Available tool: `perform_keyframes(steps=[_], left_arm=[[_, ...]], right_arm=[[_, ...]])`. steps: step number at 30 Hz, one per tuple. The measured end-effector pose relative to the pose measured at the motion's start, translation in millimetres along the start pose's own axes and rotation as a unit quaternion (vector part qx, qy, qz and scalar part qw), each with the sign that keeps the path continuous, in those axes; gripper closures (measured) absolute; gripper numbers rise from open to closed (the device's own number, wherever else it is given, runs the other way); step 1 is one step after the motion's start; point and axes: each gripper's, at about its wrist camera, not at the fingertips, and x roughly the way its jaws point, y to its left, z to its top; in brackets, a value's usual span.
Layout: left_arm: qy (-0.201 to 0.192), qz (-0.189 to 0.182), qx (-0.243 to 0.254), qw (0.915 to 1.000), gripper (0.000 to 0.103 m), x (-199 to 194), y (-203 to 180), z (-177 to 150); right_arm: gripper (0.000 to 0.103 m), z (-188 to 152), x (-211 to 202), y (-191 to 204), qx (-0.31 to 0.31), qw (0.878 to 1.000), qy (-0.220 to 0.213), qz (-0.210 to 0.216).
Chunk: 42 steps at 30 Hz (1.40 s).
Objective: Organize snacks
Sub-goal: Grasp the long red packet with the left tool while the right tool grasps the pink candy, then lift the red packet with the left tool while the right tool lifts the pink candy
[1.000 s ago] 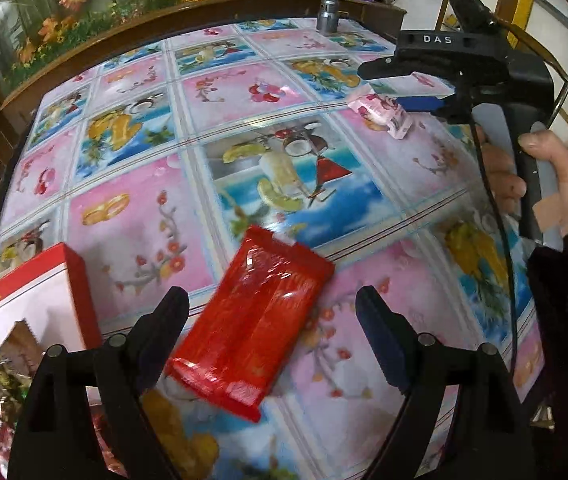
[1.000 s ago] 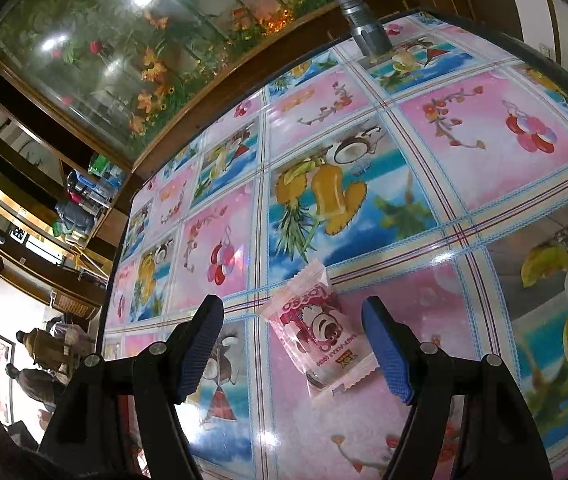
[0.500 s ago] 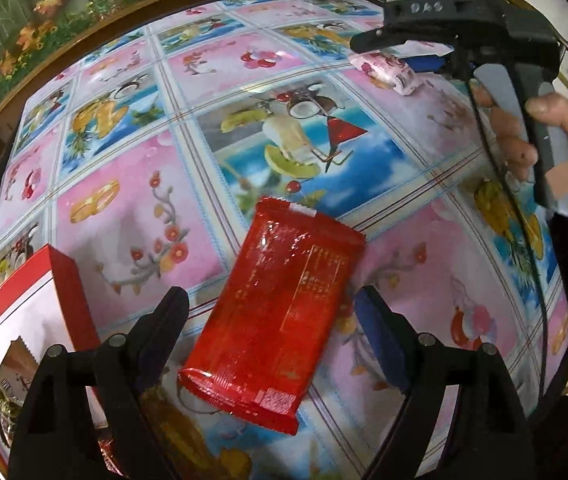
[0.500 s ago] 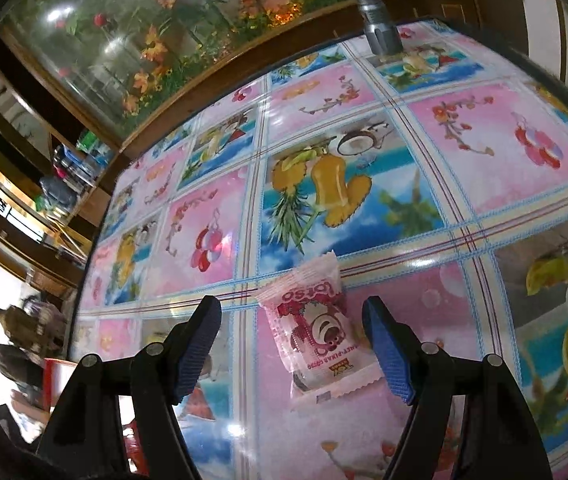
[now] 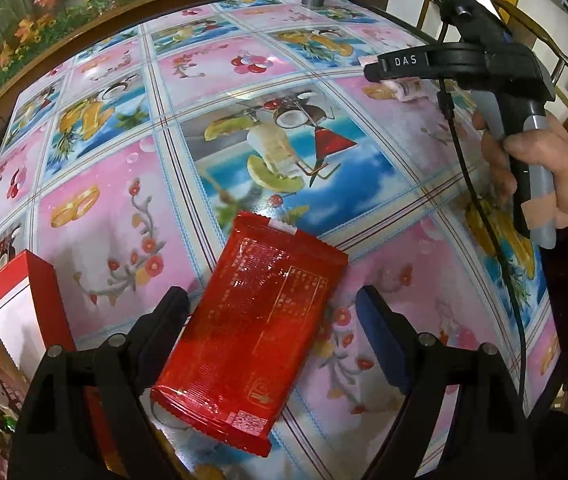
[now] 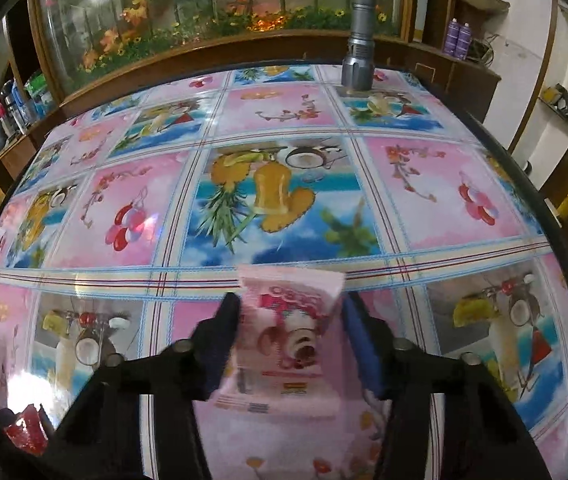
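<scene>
A red snack packet (image 5: 255, 312) lies flat on the patterned tablecloth (image 5: 123, 208). My left gripper (image 5: 271, 300) hangs over it, open, one finger on each side, the left finger (image 5: 163, 320) over the packet's edge. In the right wrist view a pink snack packet (image 6: 290, 332) with a cartoon bear sits between the fingers of my right gripper (image 6: 292, 304). Its jaws are closing and both pads touch the packet's sides. From the left wrist view that pink packet (image 5: 406, 90) shows only partly under the right gripper, held by a hand (image 5: 540, 172).
A red and white box (image 5: 3, 320) with snacks inside stands at the table's near left corner. A grey metal cylinder (image 6: 358, 56) stands upright at the far edge. Behind the table runs a wooden ledge with a flower-painted glass panel (image 6: 203, 8).
My right gripper rolled level and its fingers drew in from wide apart onto the pink packet. The left gripper stayed open and settled a little closer over the red packet.
</scene>
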Motion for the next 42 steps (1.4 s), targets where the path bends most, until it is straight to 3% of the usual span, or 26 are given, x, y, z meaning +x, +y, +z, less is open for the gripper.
perform_keyframes(steps=[4, 9, 11, 14, 18, 23, 28, 32, 34, 35, 42], left_arm=[[-0.004, 0.002, -0.005, 1.0, 0.022, -1.7, -2.4, -1.1], [-0.015, 0.0, -0.004, 0.9999, 0.052, -8.5, -11.5, -2.8], [-0.021, 0.005, -0.009, 0.9997, 0.053, -9.9, -15.8, -5.1], [-0.033, 0.012, -0.029, 0.999, 0.054, -12.2, -17.0, -9.2], [-0.044, 0.021, -0.058, 0.9971, 0.054, -14.8, -16.8, -13.7], [-0.049, 0.014, -0.093, 0.9944, 0.054, -19.8, -12.6, -20.1], [-0.071, 0.011, -0.124, 0.9897, 0.055, -39.1, -7.8, -28.8], [-0.099, 0.036, -0.128, 0.9861, 0.056, -62.9, -10.0, -32.6], [-0.115, 0.044, -0.131, 0.9837, 0.068, -75.0, -9.2, -34.1], [-0.118, 0.045, -0.132, 0.9832, 0.084, -78.3, -8.3, -34.1], [-0.128, 0.063, -0.134, 0.9807, 0.085, -91.5, -9.9, -35.8]], right_arm=[[0.062, 2.0, 0.5, 0.4, 0.002, 1.0, 0.0, 0.001], [0.063, 5.7, -0.4, -11.9, 0.044, 0.998, 0.009, 0.046], [0.063, 6.9, -0.9, -19.5, 0.069, 0.995, 0.015, 0.077], [0.063, 7.8, 0.7, -28.7, 0.103, 0.984, 0.028, 0.141], [0.064, 7.1, 7.1, -43.4, 0.16, 0.954, 0.058, 0.246], [0.064, 4.2, 14.1, -46.3, 0.189, 0.932, 0.081, 0.298], [0.064, 3.4, 11.0, -46.0, 0.195, 0.919, 0.082, 0.331], [0.064, 5.2, 9.0, -42.3, 0.194, 0.913, 0.081, 0.35], [0.064, 6.1, 7.0, -38.8, 0.189, 0.915, 0.078, 0.348], [0.064, 6.3, 6.1, -37.4, 0.188, 0.915, 0.077, 0.348], [0.064, 5.5, 4.9, -27.1, 0.176, 0.92, 0.076, 0.342]])
